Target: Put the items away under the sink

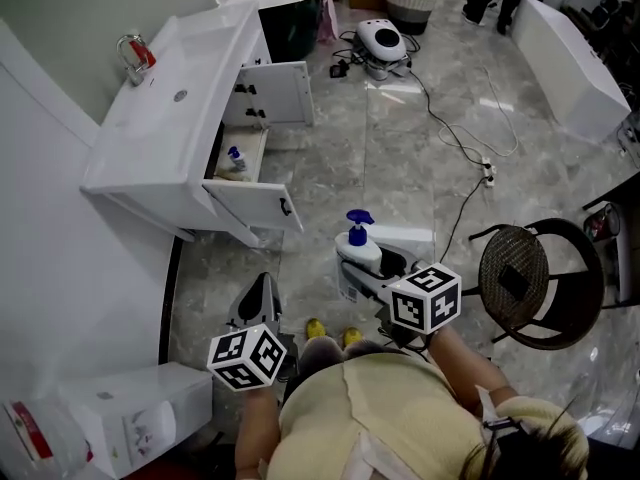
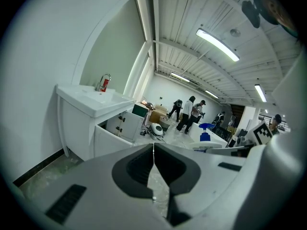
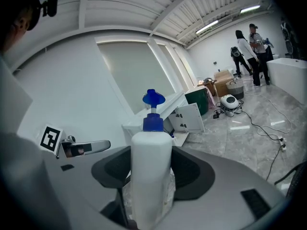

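Observation:
A white pump bottle (image 1: 358, 244) with a blue pump stands upright between the jaws of my right gripper (image 1: 368, 270), which is shut on it. In the right gripper view the bottle (image 3: 151, 174) fills the middle of that gripper (image 3: 151, 198). My left gripper (image 1: 258, 303) is low beside it, jaws shut with nothing between them (image 2: 153, 163). The white sink cabinet (image 1: 170, 118) is ahead on the left with both doors (image 1: 255, 206) swung open. A small blue-capped bottle (image 1: 235, 158) stands inside on the shelf. From the left gripper view the cabinet (image 2: 93, 107) stands left of centre.
A red item (image 1: 136, 53) sits by the tap. A wicker chair (image 1: 540, 283) is close on the right. A white machine (image 1: 380, 38) and its cable (image 1: 455, 128) lie on the floor beyond. A white box (image 1: 140, 408) is at lower left. People stand far back (image 2: 187, 111).

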`<control>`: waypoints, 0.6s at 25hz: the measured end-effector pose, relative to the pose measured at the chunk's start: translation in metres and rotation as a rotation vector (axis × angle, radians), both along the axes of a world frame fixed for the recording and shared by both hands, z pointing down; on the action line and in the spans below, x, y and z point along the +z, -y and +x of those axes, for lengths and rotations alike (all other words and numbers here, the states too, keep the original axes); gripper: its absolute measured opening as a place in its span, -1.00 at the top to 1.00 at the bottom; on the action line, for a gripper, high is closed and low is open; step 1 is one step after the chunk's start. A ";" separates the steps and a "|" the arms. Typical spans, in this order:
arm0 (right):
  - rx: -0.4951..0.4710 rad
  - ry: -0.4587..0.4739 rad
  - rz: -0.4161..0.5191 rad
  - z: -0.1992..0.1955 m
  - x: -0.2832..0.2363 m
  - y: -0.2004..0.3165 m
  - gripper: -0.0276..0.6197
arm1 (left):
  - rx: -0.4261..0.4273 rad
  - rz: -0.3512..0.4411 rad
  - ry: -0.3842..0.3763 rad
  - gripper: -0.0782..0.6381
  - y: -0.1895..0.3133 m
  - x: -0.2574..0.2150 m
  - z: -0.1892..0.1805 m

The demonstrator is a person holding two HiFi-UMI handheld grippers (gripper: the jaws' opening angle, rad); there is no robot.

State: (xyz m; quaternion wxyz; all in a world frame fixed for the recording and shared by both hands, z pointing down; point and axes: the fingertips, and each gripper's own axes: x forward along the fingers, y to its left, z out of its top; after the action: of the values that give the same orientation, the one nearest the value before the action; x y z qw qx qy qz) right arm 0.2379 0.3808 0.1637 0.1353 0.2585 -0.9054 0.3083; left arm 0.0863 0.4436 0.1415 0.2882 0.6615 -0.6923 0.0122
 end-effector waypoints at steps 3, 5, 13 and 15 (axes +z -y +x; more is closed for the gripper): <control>0.008 0.002 0.000 0.002 0.001 0.010 0.12 | -0.003 -0.001 0.003 0.67 0.009 -0.001 -0.002; 0.013 0.002 -0.001 0.002 0.001 0.015 0.12 | -0.003 0.001 0.001 0.66 0.014 -0.001 -0.003; 0.033 -0.010 -0.011 -0.004 0.007 0.043 0.12 | 0.025 -0.008 -0.006 0.66 0.050 0.006 -0.011; 0.039 -0.012 -0.008 -0.009 0.008 0.053 0.12 | 0.037 -0.011 -0.004 0.66 0.062 0.007 -0.015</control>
State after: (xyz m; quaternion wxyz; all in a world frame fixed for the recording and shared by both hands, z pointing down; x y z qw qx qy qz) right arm 0.2294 0.3281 0.1718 0.1358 0.2777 -0.8982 0.3127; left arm 0.0710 0.3820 0.1487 0.2928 0.6726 -0.6793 0.0200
